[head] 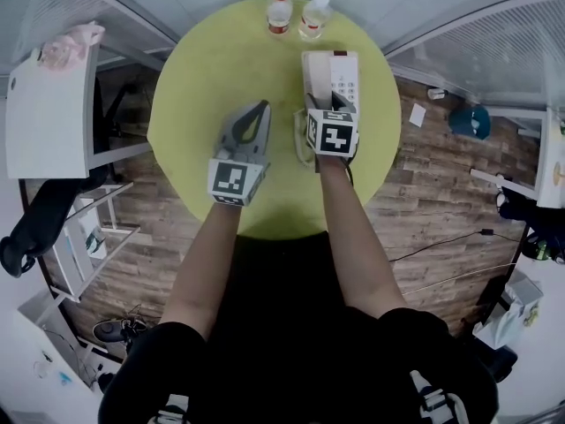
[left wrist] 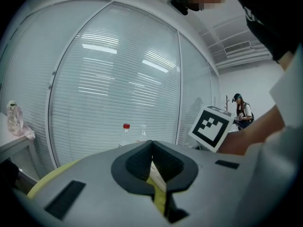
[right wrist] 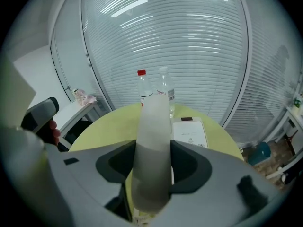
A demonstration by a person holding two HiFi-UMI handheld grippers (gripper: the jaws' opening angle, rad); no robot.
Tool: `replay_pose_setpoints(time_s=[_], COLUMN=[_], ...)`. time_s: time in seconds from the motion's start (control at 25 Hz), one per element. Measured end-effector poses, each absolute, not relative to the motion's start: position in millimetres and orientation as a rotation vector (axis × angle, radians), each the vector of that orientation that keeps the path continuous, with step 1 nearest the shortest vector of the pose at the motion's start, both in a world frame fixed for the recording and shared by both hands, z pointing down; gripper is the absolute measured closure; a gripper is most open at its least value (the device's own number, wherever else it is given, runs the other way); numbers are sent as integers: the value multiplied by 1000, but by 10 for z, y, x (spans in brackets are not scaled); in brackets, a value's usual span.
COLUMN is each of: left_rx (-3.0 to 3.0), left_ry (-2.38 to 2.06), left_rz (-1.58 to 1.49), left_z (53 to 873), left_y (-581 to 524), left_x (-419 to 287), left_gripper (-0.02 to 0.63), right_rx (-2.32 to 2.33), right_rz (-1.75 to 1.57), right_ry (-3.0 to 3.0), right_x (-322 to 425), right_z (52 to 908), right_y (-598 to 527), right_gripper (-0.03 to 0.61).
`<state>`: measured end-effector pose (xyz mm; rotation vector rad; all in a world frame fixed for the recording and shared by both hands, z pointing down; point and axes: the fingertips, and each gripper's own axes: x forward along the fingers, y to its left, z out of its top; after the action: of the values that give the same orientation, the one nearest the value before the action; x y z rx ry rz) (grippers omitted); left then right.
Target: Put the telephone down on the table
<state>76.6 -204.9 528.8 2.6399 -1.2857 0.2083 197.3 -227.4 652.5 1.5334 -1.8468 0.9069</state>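
A white telephone handset (right wrist: pixel 152 145) sticks forward between the jaws of my right gripper (right wrist: pixel 152 167), which is shut on it. In the head view that gripper (head: pixel 328 104) hovers over the near end of the white telephone base (head: pixel 342 71), and the handset is mostly hidden under it. The coiled cord (head: pixel 301 144) hangs to the left of the gripper. The base (right wrist: pixel 190 132) lies on the round yellow-green table (head: pixel 199 69). To the left, my left gripper (head: pixel 261 108) is held above the table, shut and holding nothing; its pads meet in the left gripper view (left wrist: pixel 151 148).
Two clear bottles stand at the table's far edge, one with a red cap (head: pixel 280 11) and one with a clear cap (head: pixel 313 14). A white desk (head: pixel 48 113) is at the left. Cables run over the wooden floor (head: pixel 441 184) at the right.
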Motion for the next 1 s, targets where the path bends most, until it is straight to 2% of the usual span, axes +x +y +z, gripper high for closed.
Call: replay_pose_setpoints(time_s=[0.52,1.0], left_rx=[2703,2678], left_ry=[-1281,-1317], left_rz=[195,198], left_z=[4963,5014], left_y=[-1948,-1960], left_x=[498,-7], left_gripper=[601,601], right_rx=[1453,1400], right_rz=[859,871], right_ry=[-1910,-1935], right_x=[1504,937], right_z=[6061,6093], right_y=[-2142,-2082], right_gripper=[357,357])
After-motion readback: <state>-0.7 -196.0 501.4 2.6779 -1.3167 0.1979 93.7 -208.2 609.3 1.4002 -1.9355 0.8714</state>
